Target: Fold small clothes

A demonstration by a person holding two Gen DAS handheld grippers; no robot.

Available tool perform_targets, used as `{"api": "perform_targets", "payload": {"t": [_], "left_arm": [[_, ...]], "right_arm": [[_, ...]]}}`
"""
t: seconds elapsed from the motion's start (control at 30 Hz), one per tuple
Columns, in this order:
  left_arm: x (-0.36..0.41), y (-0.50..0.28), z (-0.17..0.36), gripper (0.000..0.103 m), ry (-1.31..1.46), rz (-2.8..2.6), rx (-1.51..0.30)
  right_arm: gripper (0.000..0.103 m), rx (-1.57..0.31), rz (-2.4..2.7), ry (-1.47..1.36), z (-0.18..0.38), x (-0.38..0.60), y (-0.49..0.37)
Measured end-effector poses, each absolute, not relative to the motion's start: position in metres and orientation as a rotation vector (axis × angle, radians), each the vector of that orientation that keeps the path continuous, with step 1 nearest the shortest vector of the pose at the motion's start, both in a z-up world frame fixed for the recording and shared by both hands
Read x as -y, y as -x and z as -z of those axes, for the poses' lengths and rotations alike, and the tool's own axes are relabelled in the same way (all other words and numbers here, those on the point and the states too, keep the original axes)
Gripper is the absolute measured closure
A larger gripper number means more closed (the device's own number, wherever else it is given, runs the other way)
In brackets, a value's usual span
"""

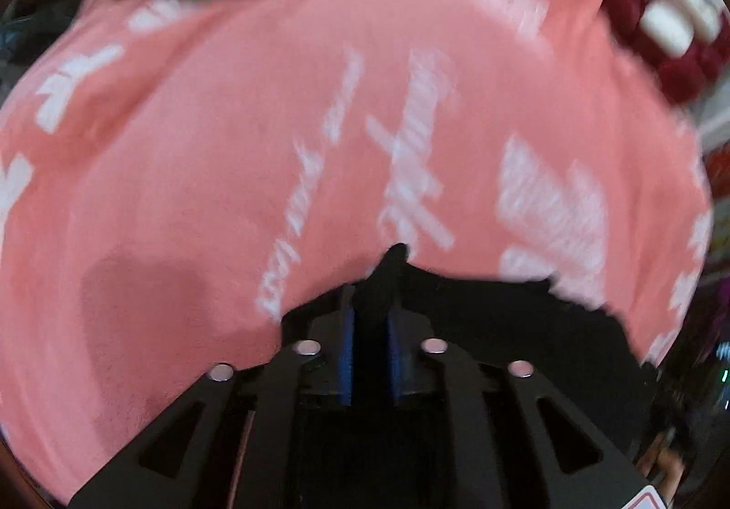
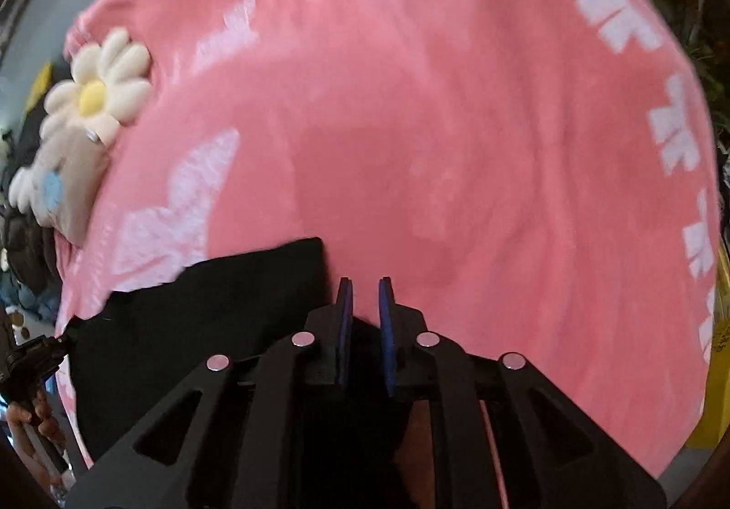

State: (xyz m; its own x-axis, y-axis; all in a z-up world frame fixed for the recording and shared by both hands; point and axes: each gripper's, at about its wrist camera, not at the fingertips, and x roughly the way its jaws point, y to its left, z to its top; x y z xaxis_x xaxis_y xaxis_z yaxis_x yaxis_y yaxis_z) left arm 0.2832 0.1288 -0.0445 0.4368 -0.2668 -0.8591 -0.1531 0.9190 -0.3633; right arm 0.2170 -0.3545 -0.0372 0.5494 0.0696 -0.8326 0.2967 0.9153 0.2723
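Black garment [image 1: 479, 299] pinched in left gripper [image 1: 372, 308], daisy cushion [image 2: 98, 89] on pink blanket [image 2: 388, 121]

A pink bedspread [image 2: 410, 121] with white printed marks covers the whole surface. On it lie a black garment [image 2: 205, 326], a cushion with cream daisy shapes [image 2: 98, 91] at one edge, and a dark red and white plush item [image 1: 661, 30].

Black garment [image 1: 479, 303] on white-printed pink bedspread [image 1: 228, 167].
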Motion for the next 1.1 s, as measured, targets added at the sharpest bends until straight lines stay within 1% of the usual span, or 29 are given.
{"api": "perform_targets", "payload": {"t": [0.07,0.13,0.17,0.2,0.23,0.3,0.4,0.47,0.57,0.63,0.7,0.77,0.8,0.83,0.87,0.9,1.1], "left_arm": [[-0.13,-0.272,0.028,0.055,0.391,0.04,-1.066],[-0.127,-0.257,0.014,0.047,0.347,0.042,-1.013],[-0.127,-0.252,0.012,0.041,0.335,0.053,-1.013],[-0.126,-0.246,0.012,0.038,0.319,0.079,-1.025],[-0.123,-0.242,0.012,0.037,0.303,0.089,-1.035],[-0.118,-0.232,0.015,0.037,0.285,0.105,-1.056],[-0.109,-0.217,0.028,0.037,0.284,0.124,-1.116],[-0.107,-0.208,0.034,0.037,0.309,0.129,-1.134],[-0.1,-0.193,0.038,0.037,0.344,0.145,-1.146],[-0.093,-0.187,0.034,0.037,0.338,0.165,-1.143],[-0.087,-0.186,0.027,0.037,0.326,0.191,-1.136],[-0.078,-0.188,0.018,0.037,0.311,0.226,-1.13],[-0.075,-0.19,0.015,0.036,0.314,0.256,-1.13],[-0.074,-0.192,0.014,0.035,0.32,0.267,-1.129],[-0.073,-0.195,0.013,0.034,0.333,0.27,-1.123],[-0.072,-0.199,0.013,0.034,0.356,0.279,-1.118],[-0.071,-0.222,0.02,0.034,0.569,0.287,-1.134]], "right_arm": [[0.085,-0.995,0.099,-0.387,0.032,0.347,-0.204],[0.07,-1.03,0.08,-0.344,0.036,0.336,-0.191],[0.07,-1.038,0.066,-0.348,0.038,0.333,-0.189],[0.068,-1.043,0.054,-0.358,0.04,0.331,-0.188],[0.067,-1.047,0.047,-0.358,0.039,0.327,-0.191],[0.067,-1.027,-0.013,-0.367,0.029,0.314,-0.201],[0.067,-1.005,-0.18,-0.395,0.012,0.276,-0.237],[0.067,-1.044,-0.311,-0.384,0.009,0.238,-0.272],[0.067,-1.108,-0.39,-0.299,0.018,0.189,-0.312],[0.06,-1.153,-0.401,-0.215,0.033,0.165,-0.332],[0.06,-1.203,-0.394,-0.152,0.048,0.15,-0.337],[0.06,-1.203,-0.444,-0.114,0.052,0.141,-0.325],[0.064,-1.2,-0.465,-0.101,0.052,0.138,-0.319],[0.077,-1.195,-0.478,-0.074,0.053,0.135,-0.311],[0.089,-1.194,-0.477,-0.035,0.056,0.133,-0.304],[0.103,-1.197,-0.476,-0.023,0.059,0.133,-0.302],[0.103,-1.16,-0.6,-0.037,0.043,0.139,-0.268]]}}
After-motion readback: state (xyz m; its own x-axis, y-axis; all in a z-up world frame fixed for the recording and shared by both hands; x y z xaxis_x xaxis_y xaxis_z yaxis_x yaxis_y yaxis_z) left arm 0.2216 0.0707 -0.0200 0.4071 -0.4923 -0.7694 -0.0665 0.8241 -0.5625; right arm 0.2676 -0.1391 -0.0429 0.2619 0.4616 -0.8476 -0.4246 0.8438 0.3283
